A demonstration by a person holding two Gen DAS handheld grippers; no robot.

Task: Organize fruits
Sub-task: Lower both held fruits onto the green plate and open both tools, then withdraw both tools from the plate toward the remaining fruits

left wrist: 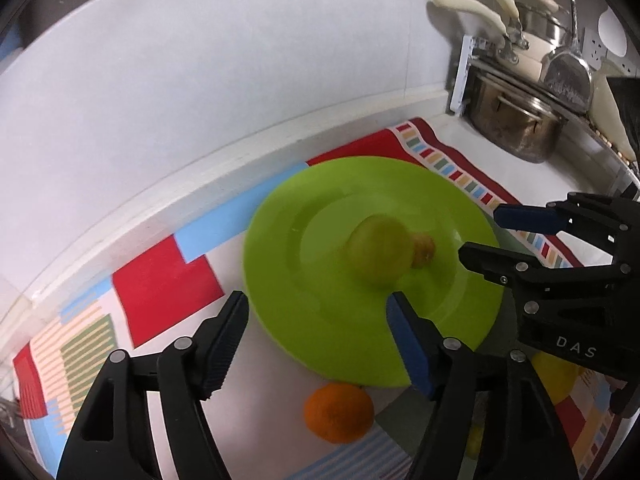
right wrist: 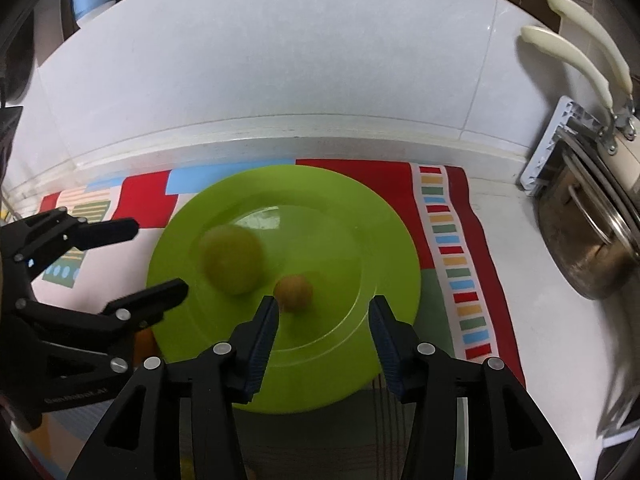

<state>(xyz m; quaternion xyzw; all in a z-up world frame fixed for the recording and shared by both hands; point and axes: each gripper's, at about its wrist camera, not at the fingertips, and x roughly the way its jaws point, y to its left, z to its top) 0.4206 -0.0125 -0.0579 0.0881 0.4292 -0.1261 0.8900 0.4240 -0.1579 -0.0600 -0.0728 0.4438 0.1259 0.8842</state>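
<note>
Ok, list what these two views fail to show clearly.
- Left wrist view: yellow fruit mostly hidden behind the right gripper.
- Both views: green fruit and small brown fruit on the green plate are motion-blurred; their kinds are unclear.
- Right wrist view: orange nearly hidden behind the left gripper.

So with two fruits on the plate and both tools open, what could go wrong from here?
The green fruit and small orange-brown fruit sit loose on the smooth green plate; a nudge could roll them. The left tool and right tool hover close together and might collide. The orange off the plate sits beneath the left tool, easily bumped.
</note>
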